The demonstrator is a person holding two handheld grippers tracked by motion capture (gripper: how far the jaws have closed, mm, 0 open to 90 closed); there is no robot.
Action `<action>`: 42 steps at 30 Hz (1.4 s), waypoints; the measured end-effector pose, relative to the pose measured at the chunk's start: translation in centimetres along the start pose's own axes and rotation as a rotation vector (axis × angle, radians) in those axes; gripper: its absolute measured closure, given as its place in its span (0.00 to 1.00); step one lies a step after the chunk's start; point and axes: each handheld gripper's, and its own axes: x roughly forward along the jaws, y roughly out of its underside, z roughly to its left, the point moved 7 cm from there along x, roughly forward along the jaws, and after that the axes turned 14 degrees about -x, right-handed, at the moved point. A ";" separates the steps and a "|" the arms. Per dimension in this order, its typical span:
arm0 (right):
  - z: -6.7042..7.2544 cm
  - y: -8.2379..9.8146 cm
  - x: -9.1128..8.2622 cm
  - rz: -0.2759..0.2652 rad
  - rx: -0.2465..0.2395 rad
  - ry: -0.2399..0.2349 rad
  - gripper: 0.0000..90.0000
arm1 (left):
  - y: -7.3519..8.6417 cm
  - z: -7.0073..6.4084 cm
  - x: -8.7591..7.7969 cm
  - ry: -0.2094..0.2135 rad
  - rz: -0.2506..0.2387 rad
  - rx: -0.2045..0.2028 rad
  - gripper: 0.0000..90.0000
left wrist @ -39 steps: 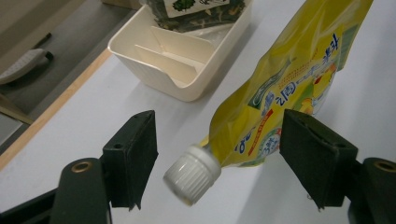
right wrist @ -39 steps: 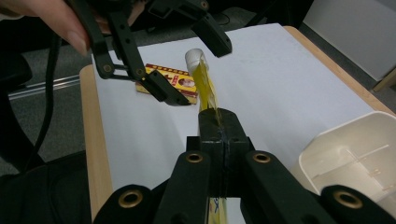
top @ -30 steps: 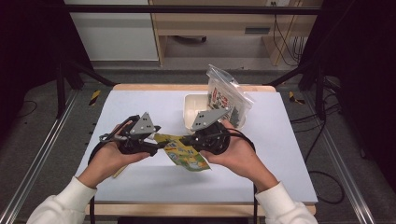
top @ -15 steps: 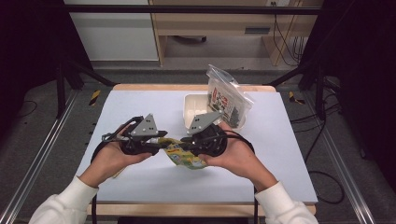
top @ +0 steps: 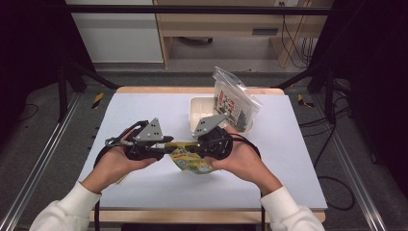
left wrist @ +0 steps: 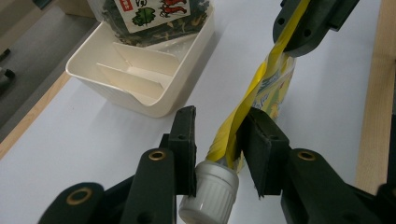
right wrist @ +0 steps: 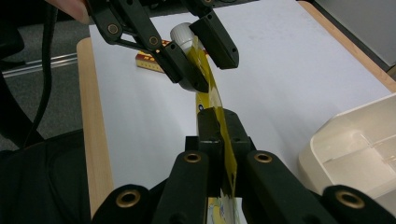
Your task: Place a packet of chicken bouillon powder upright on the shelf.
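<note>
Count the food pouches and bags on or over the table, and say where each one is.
2. The yellow spouted pouch is held between the left gripper and the right gripper over the table's near middle. The clear snack bag stands in the white tray farther back.

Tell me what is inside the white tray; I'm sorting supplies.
A clear bag of dark dried food stands in the white tray. The near compartments look bare; what lies beneath the bag is covered.

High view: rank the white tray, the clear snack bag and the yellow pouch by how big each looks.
1. clear snack bag
2. white tray, partly hidden by the bag, so close to it
3. yellow pouch, partly covered by the grippers
</note>
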 end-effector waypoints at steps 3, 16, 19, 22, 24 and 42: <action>-0.1 0.0 0.0 -0.002 0.014 -0.001 1.00 | -0.1 0.0 0.1 -0.009 -0.001 -0.003 0.71; -2.3 1.7 -1.1 -0.070 0.220 0.034 1.00 | 0.4 1.5 -1.0 -0.153 -0.047 -0.129 0.22; -2.9 1.9 -1.7 -0.095 0.258 0.053 1.00 | 1.3 1.7 -1.0 -0.162 -0.038 -0.145 0.20; -3.5 2.1 -2.4 -0.118 0.297 0.078 1.00 | 2.2 1.9 -0.9 -0.168 -0.033 -0.165 0.18; -3.9 2.2 -2.8 -0.133 0.320 0.091 1.00 | 2.7 1.9 -0.9 -0.172 -0.028 -0.173 0.17; -6.4 1.2 -6.4 -0.295 0.436 0.254 1.00 | 7.9 0.9 0.4 -0.183 -0.007 -0.224 0.14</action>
